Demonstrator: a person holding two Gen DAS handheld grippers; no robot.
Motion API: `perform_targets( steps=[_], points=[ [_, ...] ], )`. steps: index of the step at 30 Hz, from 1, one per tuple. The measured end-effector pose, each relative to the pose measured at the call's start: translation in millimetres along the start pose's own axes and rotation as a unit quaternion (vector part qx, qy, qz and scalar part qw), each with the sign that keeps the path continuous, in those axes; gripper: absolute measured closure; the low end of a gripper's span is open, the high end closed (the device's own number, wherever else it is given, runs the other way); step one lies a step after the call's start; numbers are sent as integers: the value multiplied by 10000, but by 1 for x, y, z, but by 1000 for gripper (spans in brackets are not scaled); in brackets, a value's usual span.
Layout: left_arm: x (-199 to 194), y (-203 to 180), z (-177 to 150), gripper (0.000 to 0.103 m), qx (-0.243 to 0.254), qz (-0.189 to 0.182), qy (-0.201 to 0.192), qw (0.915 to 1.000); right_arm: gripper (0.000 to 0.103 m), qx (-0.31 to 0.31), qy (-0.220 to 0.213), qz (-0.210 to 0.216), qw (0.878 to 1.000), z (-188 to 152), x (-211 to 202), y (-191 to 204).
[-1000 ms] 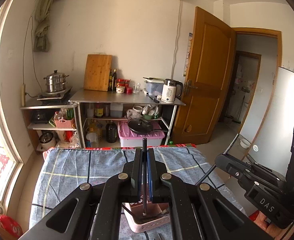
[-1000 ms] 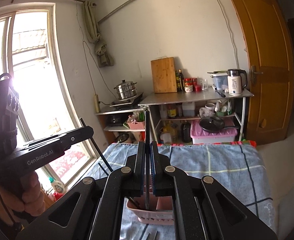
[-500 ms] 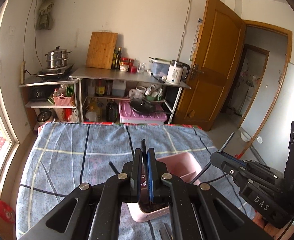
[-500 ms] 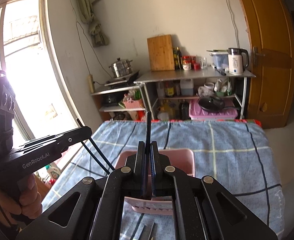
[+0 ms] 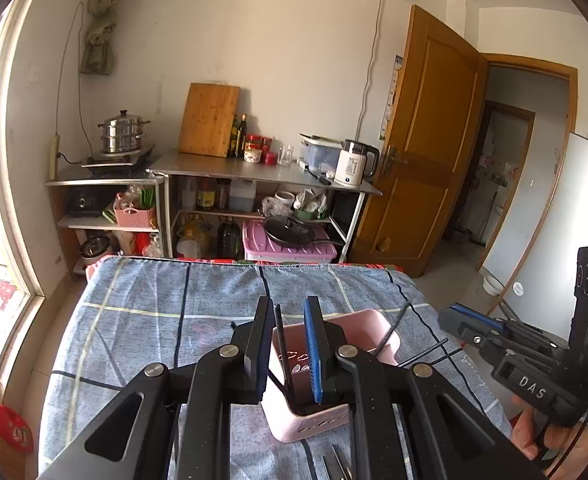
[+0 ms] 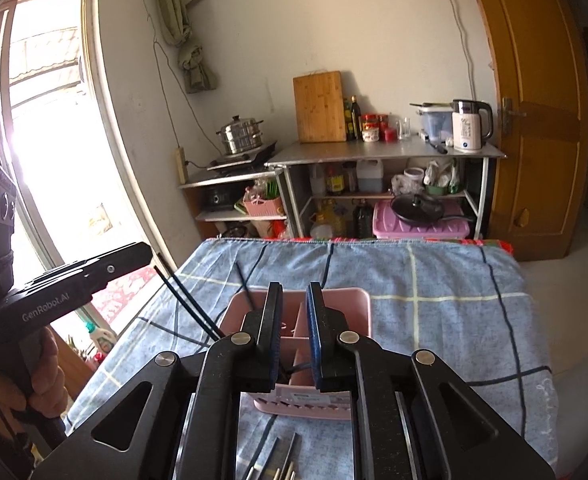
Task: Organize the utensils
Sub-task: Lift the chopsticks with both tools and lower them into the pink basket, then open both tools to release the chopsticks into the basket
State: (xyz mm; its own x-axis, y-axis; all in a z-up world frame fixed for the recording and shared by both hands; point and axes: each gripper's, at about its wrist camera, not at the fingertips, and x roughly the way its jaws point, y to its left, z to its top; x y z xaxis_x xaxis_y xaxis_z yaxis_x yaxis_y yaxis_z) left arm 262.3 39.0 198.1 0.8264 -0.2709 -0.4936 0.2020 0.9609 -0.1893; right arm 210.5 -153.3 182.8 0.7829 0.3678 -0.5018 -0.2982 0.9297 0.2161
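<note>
A pink utensil holder [image 5: 368, 334] stands on the blue checked tablecloth [image 5: 153, 320]; it also shows in the right wrist view [image 6: 346, 304]. Black chopsticks [image 5: 282, 344] stand loose in it. My left gripper [image 5: 287, 312] is open right above the holder, the chopstick between its pads without being clamped. My right gripper [image 6: 294, 296] is open above the holder too. More black chopsticks [image 6: 189, 304] lean out of the holder's left side. The other gripper shows at the edge of each view, on the right [image 5: 506, 344] and on the left [image 6: 73, 280].
Several metal utensil handles [image 6: 277, 464] lie on the cloth just in front of the holder, also seen in the left wrist view [image 5: 336, 468]. Beyond the table's far edge stand a steel shelf with kitchenware [image 5: 261, 172] and a wooden door [image 5: 422, 140].
Both grippers have opened and let go of the black chopsticks, which now stand in the pink holder. Both grippers have pulled back a little.
</note>
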Motion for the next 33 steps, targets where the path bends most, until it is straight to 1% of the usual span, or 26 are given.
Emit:
perform_targets(
  steps=[4,9,13,15,19,22,26,33],
  points=[
    [-23,-2,-10,88,-19,-3,-129,9999,91,-36,-105,-5,9999,-7,-20,2],
    [-50,-8,-32,87,39,0,-229,9997,91,-72,-162,0,9998,-31,-44,5],
    [-68,-16,-57,79,65,-15,-255,9997,91,-16,-185,-11,9998,-50,-59,3],
    [-77,-21,-71,78,104,-52,-257,9996,91,43,-185,-14,9998,-61,-67,1],
    [-88,-28,-96,78,214,-61,-249,9994,91,47,-139,-51,9999,-83,-80,2],
    [-96,-32,-117,78,209,-178,-223,9994,91,58,-85,-71,9999,-97,-88,3],
    [-106,-37,-142,78,251,-215,-223,9992,91,73,-32,-120,9999,-115,-98,4],
    [-116,-37,-172,78,168,-193,-165,9995,90,90,104,-190,9997,-143,-108,6]
  ],
)
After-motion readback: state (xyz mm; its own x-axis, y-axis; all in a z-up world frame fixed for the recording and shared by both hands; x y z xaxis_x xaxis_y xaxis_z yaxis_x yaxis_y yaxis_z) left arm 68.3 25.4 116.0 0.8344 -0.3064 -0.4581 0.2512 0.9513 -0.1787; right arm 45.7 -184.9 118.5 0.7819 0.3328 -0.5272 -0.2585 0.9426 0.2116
